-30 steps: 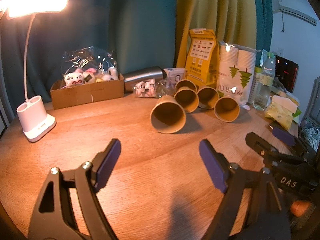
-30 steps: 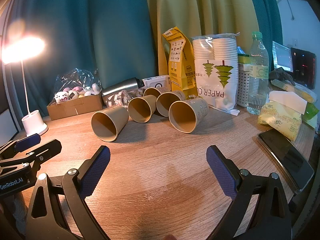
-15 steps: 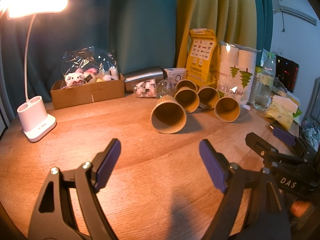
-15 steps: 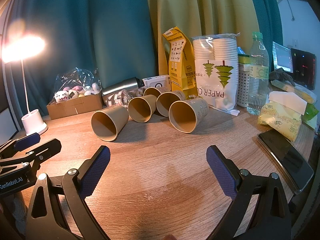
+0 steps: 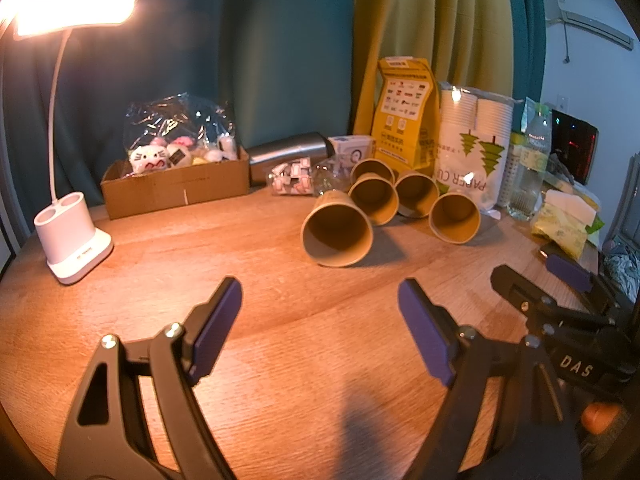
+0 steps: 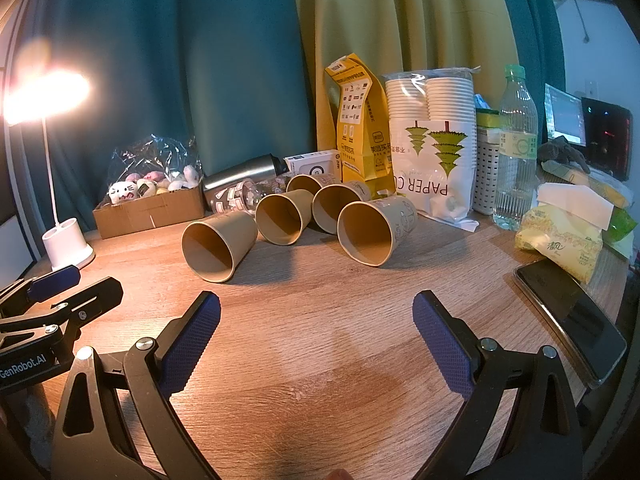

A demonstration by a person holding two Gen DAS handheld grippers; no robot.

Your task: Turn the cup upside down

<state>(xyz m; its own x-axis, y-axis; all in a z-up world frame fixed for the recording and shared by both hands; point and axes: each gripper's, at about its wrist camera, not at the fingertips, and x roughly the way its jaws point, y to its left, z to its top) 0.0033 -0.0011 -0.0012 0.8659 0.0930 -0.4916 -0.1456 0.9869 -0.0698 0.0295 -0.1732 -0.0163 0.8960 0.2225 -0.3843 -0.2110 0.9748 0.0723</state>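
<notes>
- The left gripper (image 5: pixel 320 320) hovers low over the near part of the tabletop (image 5: pixel 260 264), its 2 blue-padded jaws spread wide with nothing between them.
- The right gripper (image 6: pixel 316 334) sits alongside it over the near edge, jaws likewise wide apart and holding nothing.
- 5 brown paper cups lie on their sides toward the back of the tabletop, mouths facing the grippers, all hollow. The nearest cup (image 5: pixel 338 232) lies apart at the front left of the cluster; the rightmost cup (image 6: pixel 374 230) rests just in front of a bag of paper cups (image 6: pixel 434 152).
- A cardboard box (image 5: pixel 176 186) at the back left holds a clear bag of small plush toys.
- The white lamp base (image 5: pixel 72 240) near the left edge has 2 round wells; what they hold cannot be told.
- Only the right wrist view shows a phone (image 6: pixel 572 316) lying flat near the right edge and the whole water bottle (image 6: pixel 516 148).
</notes>
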